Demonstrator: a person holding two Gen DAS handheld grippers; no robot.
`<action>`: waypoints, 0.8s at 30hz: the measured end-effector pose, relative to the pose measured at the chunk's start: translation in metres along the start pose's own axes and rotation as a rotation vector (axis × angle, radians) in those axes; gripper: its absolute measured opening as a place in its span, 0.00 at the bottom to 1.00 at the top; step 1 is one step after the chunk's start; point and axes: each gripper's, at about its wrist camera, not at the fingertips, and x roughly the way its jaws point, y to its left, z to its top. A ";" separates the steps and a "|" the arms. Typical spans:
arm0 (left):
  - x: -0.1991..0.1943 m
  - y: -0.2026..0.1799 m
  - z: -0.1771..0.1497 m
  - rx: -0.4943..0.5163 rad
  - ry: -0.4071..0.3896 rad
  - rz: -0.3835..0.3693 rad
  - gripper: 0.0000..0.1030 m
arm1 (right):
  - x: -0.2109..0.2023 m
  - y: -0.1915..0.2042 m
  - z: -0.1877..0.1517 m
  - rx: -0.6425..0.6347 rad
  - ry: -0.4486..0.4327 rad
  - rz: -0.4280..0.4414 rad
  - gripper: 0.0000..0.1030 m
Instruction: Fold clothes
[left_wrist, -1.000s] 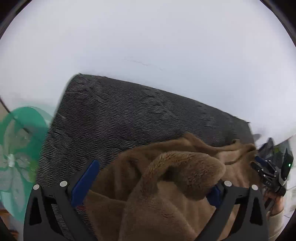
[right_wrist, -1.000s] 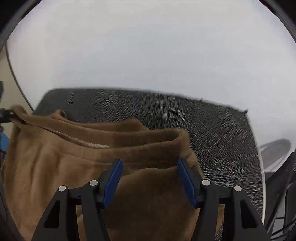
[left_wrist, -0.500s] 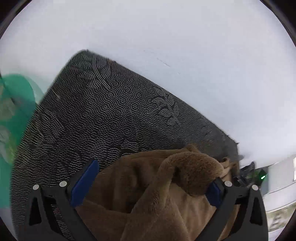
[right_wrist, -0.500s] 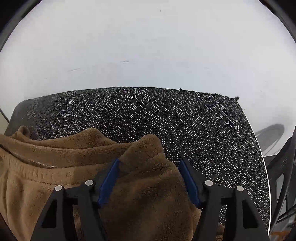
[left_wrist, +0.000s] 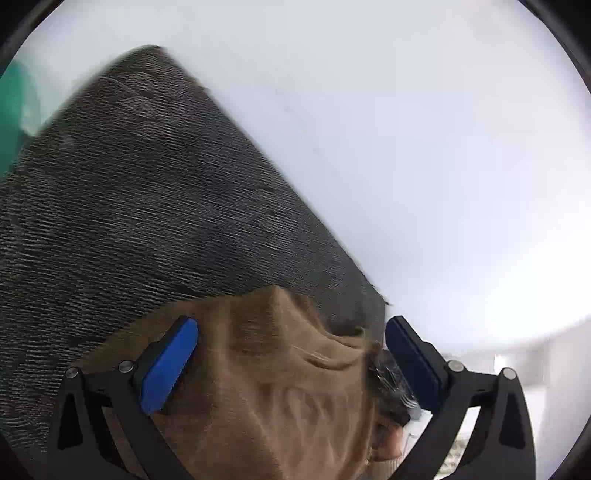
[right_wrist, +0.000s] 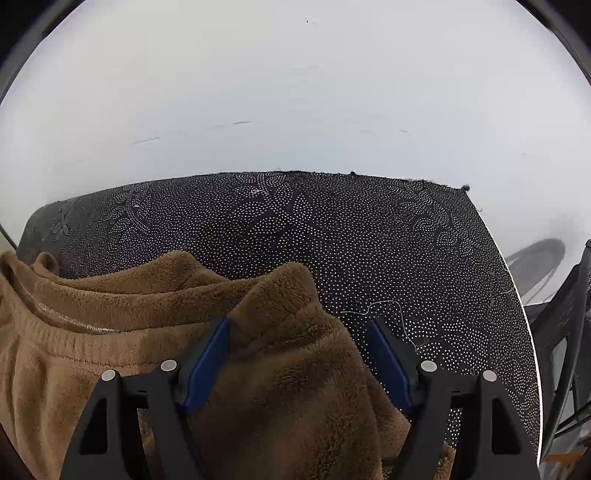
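Note:
A brown fleece garment (left_wrist: 280, 387) lies bunched on a dark dotted tablecloth (left_wrist: 129, 221). My left gripper (left_wrist: 290, 354) stands open over it, its blue pads (left_wrist: 170, 365) wide apart with the fleece lying loose between them. In the right wrist view a hump of the same garment (right_wrist: 288, 332) sits between the fingers of my right gripper (right_wrist: 297, 354), whose jaws are opening. The left pad (right_wrist: 207, 362) still brushes the fleece, and a sliver of tablecloth (right_wrist: 332, 229) shows beside the right pad. The waistband edge (right_wrist: 74, 332) runs off to the left.
A white wall rises behind the table. The table's right edge (right_wrist: 530, 354) has a black chair frame (right_wrist: 569, 325) beyond it. A green object (left_wrist: 14, 99) sits past the cloth's far left corner. A hand (left_wrist: 388, 446) shows beside the garment in the left wrist view.
The left view has rolled, so the table now looks tilted, and the fleece lump that stood between its jaws has sunk flat. The right jaws have widened and the garment has come down onto the cloth.

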 end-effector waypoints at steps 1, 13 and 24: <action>-0.004 -0.005 -0.003 0.063 -0.028 0.086 0.99 | -0.004 0.002 -0.001 -0.006 -0.009 -0.010 0.75; 0.032 -0.097 -0.087 0.999 -0.006 0.359 0.99 | -0.062 0.050 -0.009 -0.299 -0.029 0.332 0.75; 0.081 -0.069 -0.055 0.743 0.031 0.406 0.42 | -0.021 0.057 -0.014 -0.269 0.041 0.225 0.47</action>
